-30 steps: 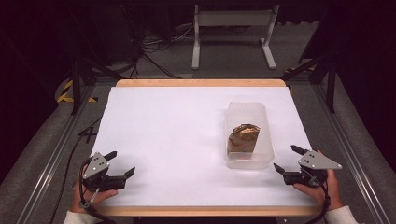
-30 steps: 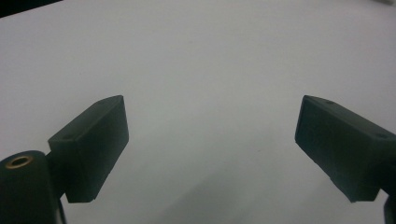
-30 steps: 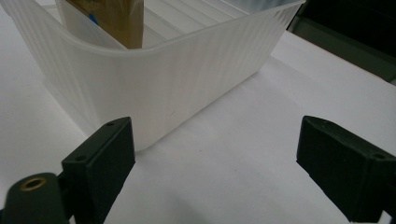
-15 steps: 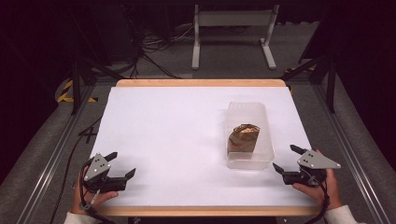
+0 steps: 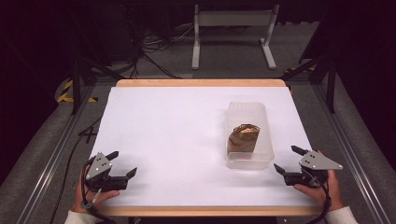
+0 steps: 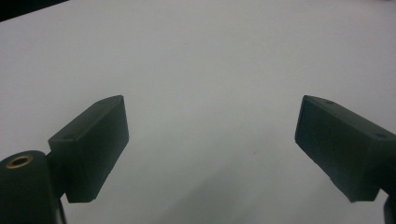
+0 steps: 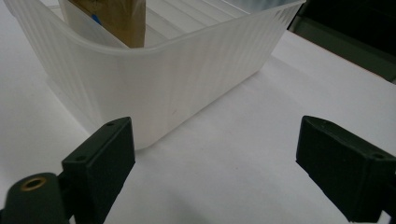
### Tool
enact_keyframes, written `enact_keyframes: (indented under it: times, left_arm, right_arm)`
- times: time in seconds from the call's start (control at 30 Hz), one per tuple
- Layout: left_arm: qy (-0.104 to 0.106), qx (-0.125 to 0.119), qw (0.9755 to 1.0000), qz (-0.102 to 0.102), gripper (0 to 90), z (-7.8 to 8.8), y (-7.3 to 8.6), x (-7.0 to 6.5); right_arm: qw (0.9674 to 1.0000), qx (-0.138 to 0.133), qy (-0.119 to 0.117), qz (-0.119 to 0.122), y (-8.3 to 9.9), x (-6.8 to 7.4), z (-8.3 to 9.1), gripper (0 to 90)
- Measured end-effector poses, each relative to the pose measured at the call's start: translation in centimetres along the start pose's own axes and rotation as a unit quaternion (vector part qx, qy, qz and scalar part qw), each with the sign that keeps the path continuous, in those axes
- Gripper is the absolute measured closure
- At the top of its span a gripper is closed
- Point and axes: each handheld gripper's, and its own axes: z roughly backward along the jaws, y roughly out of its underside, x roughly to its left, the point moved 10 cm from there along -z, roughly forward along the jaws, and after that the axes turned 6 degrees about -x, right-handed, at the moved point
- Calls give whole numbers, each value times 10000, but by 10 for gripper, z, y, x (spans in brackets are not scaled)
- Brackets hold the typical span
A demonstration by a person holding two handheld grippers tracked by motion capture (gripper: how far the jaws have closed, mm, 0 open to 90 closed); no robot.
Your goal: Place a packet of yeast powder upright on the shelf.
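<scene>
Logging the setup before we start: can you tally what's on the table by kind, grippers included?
Grippers: 2, the left gripper and the right gripper, both with jaws open
Clear tubs: 1, the tub
Brown bags: 1, the bag, inside the tub
Total: 4

High view overlooks table (image 5: pixel 187 121); right gripper view close behind bin (image 7: pixel 154 84).

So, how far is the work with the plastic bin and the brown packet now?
Done: the brown packet stands inside the clear bin. In hand: nothing; the right gripper is open, close beside the bin's near corner, and the left gripper is open over bare table. Left: any grasp of the bin or packet.
</scene>
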Motion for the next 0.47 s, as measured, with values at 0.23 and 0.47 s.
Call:
enact_keyframes:
  times: [0.23, 0.47]
  left_arm:
    - [-17, -11, 10000, 12, 107, 1, 0, 0]
    - [-37, -37, 10000, 25, 107, 0, -1, 0]
  right_arm:
    - [10000, -1, -3, 2, 0, -1, -1, 122]
    - [10000, 0, -7, -9, 0, -2, -2, 122]
